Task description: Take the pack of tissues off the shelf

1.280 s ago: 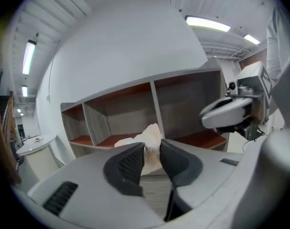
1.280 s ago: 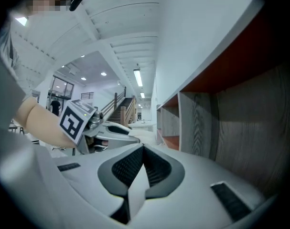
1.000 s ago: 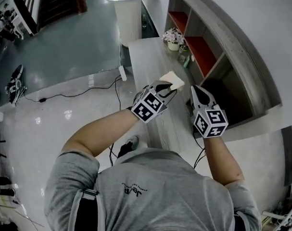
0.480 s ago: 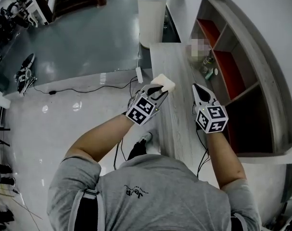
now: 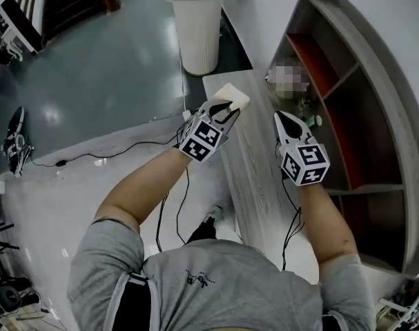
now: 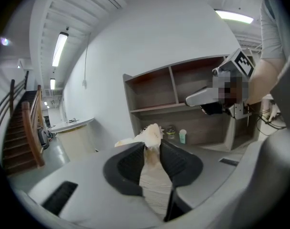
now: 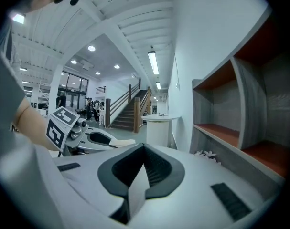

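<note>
The pack of tissues [image 5: 234, 96] is a small cream packet pinched at one end by my left gripper [image 5: 225, 107], which is shut on it above the far left corner of the grey wooden counter [image 5: 254, 167]. In the left gripper view the pack [image 6: 153, 133] sticks up between the dark pads, clear of the shelf [image 6: 183, 104] behind it. My right gripper [image 5: 281, 116] hovers over the counter beside the shelf [image 5: 347, 95], shut with nothing in it. The right gripper view shows its own closed jaws [image 7: 144, 146] and, at left, the pack [image 7: 120, 141].
A small bottle [image 6: 182, 136] and a flower pot stand on the counter against the shelf's lower bay. A white round pedestal [image 5: 199, 26] stands beyond the counter's far end. A cable [image 5: 105, 158] runs across the glossy floor at left. A staircase [image 7: 130, 111] rises behind.
The left gripper, still holding the pack, has moved away from the shelf toward the counter's left far corner. The right gripper has stayed close to the shelf side.
</note>
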`<control>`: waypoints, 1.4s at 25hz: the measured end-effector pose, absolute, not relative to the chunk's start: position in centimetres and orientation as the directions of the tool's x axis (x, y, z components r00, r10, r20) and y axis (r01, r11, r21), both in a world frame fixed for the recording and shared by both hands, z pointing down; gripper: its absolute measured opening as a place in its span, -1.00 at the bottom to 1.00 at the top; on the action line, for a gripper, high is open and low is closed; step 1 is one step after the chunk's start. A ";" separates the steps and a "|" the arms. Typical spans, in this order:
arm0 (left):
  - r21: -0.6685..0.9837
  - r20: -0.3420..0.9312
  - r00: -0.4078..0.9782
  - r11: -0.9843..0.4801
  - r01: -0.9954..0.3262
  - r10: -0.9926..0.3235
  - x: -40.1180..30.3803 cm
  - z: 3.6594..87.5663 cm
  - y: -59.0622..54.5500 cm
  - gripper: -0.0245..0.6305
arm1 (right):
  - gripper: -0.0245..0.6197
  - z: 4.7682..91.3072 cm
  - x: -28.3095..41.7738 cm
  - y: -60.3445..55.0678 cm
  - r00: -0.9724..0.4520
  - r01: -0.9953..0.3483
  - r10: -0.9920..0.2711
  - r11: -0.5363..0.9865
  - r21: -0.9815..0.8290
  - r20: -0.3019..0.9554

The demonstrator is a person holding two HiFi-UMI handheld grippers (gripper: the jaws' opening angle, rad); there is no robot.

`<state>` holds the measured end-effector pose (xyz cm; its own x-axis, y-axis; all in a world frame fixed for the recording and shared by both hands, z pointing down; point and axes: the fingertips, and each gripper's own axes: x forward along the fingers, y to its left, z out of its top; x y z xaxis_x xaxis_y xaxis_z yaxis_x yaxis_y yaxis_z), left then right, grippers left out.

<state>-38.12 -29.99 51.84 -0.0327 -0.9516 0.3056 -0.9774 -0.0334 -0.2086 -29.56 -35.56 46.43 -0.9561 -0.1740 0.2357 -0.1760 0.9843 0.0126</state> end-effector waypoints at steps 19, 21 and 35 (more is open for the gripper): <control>-0.284 0.478 -0.012 -0.141 -0.948 -0.878 -53.8 69.2 -47.4 -0.55 | -0.90 59.5 -48.4 -47.7 -0.914 -0.183 -0.175 0.983 0.014 0.367; -0.295 0.502 -0.008 -0.163 -0.942 -0.865 -54.2 71.1 -48.5 -0.55 | -0.90 61.4 -48.7 -48.0 -0.907 -0.184 -0.172 0.983 0.004 0.385; -0.302 0.594 0.010 -0.235 -0.924 -0.805 -55.3 79.0 -52.3 -0.55 | -0.90 68.1 -49.4 -51.1 -0.876 -0.235 -0.190 0.971 -0.047 0.444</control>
